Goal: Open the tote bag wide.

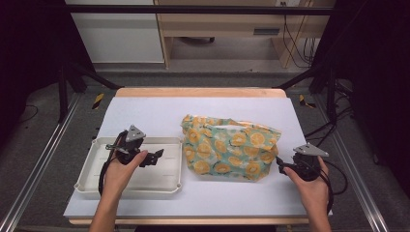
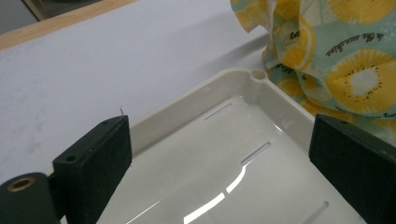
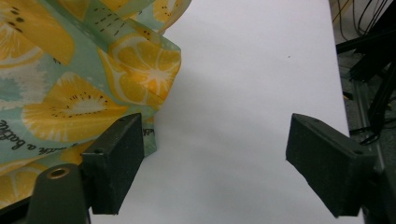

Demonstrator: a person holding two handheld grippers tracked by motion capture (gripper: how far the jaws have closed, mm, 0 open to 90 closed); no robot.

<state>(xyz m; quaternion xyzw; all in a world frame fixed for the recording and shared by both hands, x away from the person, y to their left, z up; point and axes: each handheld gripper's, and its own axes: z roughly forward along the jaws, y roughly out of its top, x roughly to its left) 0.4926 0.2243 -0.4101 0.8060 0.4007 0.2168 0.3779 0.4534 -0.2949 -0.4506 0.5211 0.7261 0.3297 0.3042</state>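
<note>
The crumpled teal fabric bag printed with yellow citrus slices (image 1: 229,147) lies between both grippers on the white-covered worktop (image 1: 154,113). The right gripper (image 1: 282,167), jaws wide and empty, sits just beside its edge, seemingly ready to pinch; the left gripper (image 1: 158,155), wide and empty, hovers over the cream plastic tray (image 1: 96,145).

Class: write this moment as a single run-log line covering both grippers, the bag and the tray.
left gripper: open, over tray | right gripper: open, beside bag | bag: on table, unheld | tray: empty
</note>
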